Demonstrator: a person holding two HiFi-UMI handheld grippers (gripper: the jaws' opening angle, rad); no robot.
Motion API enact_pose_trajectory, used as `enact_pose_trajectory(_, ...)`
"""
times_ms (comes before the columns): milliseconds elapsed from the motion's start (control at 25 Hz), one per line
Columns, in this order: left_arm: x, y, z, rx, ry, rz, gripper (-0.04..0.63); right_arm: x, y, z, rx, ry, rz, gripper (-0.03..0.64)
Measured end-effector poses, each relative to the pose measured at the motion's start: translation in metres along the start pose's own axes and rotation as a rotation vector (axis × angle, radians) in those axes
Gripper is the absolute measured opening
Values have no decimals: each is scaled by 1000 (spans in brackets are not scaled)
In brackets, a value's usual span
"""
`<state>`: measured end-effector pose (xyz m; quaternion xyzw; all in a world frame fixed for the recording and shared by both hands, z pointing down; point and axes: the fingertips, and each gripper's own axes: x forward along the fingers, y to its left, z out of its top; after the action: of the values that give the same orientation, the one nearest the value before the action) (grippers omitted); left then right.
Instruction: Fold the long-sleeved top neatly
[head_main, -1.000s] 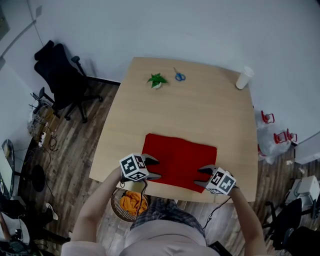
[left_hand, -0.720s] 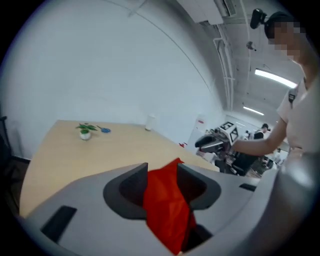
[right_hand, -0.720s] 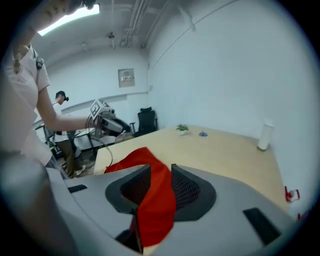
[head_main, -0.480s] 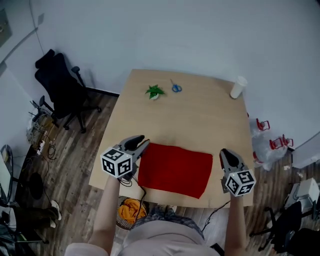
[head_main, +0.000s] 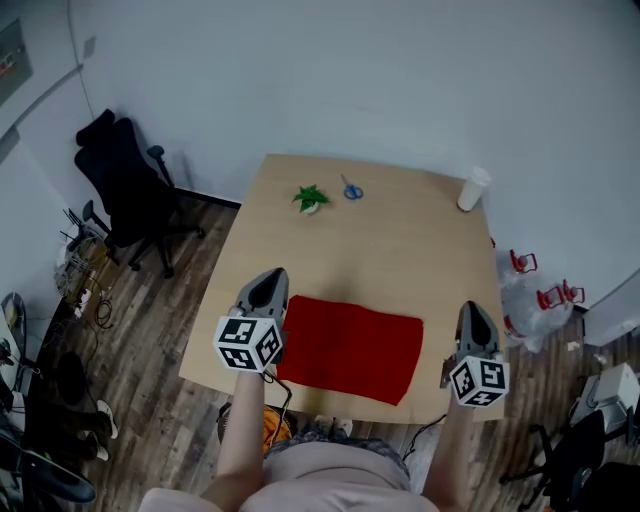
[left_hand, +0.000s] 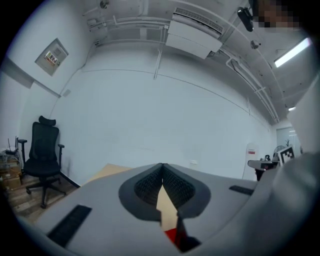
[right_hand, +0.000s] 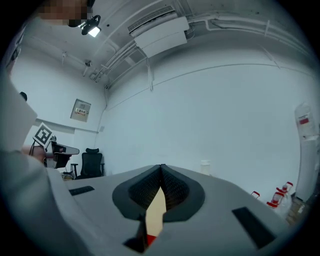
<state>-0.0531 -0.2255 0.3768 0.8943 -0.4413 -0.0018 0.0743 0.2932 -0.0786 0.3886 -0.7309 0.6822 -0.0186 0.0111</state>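
1. Up they come! Left tongs (head_main: 267, 283) and right tongs (head_main: 474, 312) have lifted off the cloth and just closed, with nothing between them.
2. The red long-sleeved top (head_main: 350, 345) lies released between them, a flat rectangle at the worktop's (head_main: 400, 240) near edge.
3. The fold looks finished.

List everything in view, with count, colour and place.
table: 1, light wood, middle of the room
long-sleeved top: 1, red, folded flat at the table's near edge
plant: 1, green, far side of the table
scissors: 1, blue handles, right of the plant
cup: 1, white, far right corner
office chair: 1, black, floor left of the table
left tool: 1, grey, left of the top, jaws just closed, empty
right tool: 1, grey, right of the top, jaws just closed, empty
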Motion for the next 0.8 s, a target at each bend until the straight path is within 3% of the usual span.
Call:
enact_pose_trajectory(200, -4, -6, 1, 54, -15, 19, 3, -8, -8, 8, 3, -31, -43, 9)
enact_pose_trajectory(800, -9, -10, -1, 50, -22, 16, 2, -12, -9, 11, -3, -41, -60, 8)
